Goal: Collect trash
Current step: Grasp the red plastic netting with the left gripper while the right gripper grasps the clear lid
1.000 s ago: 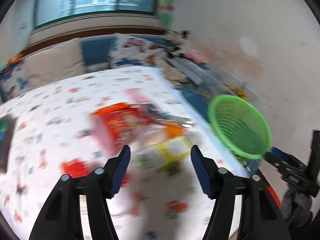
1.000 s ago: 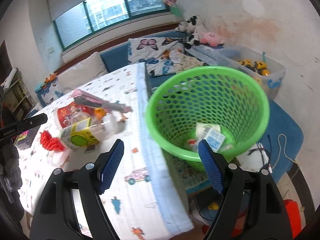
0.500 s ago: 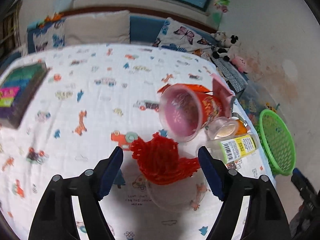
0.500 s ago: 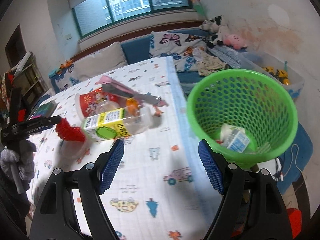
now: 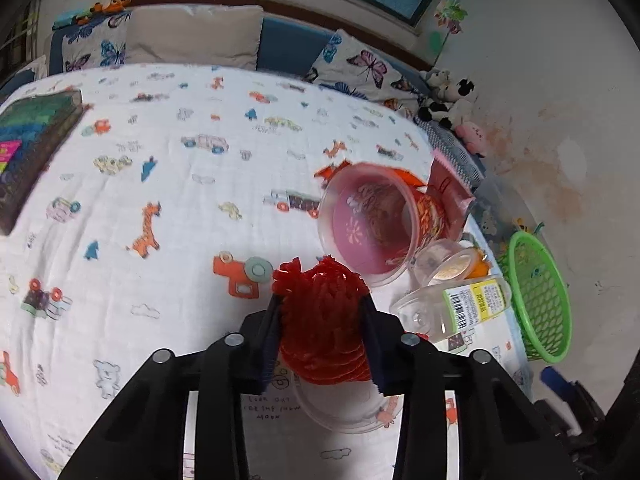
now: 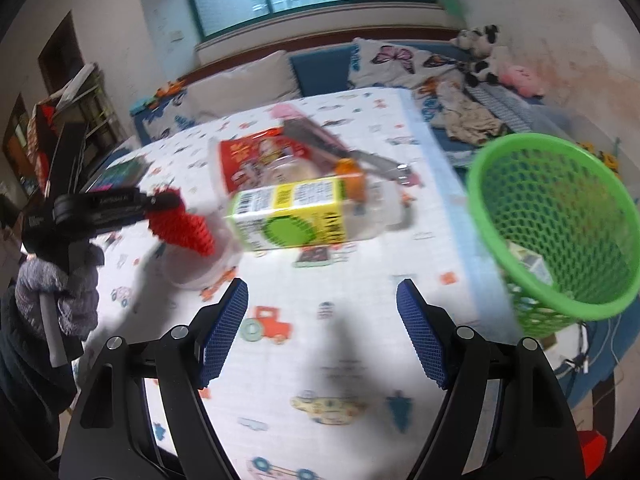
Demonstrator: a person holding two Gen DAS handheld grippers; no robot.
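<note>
1. The left gripper (image 5: 322, 320) has its jaws drawn in against both sides of a crumpled red foam fruit net (image 5: 320, 316), which bulges out past the fingertips above a clear round plastic lid (image 5: 340, 408) on the table.
2. The right gripper (image 6: 322, 328) hangs wide apart over the white cartoon-print tablecloth (image 6: 340, 380), holding and touching nothing.
3. At 12 o'clock from the right gripper lies a clear plastic bottle with a yellow-green label (image 6: 296, 216), on its side; behind it sits a tipped red-printed plastic cup (image 6: 256, 160).
4. The green perforated plastic basket (image 6: 560, 220) stands at 2 o'clock in the right wrist view, off the table's edge.
5. Only the right wrist view shows the basket's inside, where pale scraps (image 6: 532, 264) lie, blurred, and the gloved left hand (image 6: 64, 292).
6. Only the left wrist view shows the cup's open pink mouth at 1 o'clock and a dark book (image 5: 28, 152) at 10 o'clock.
</note>
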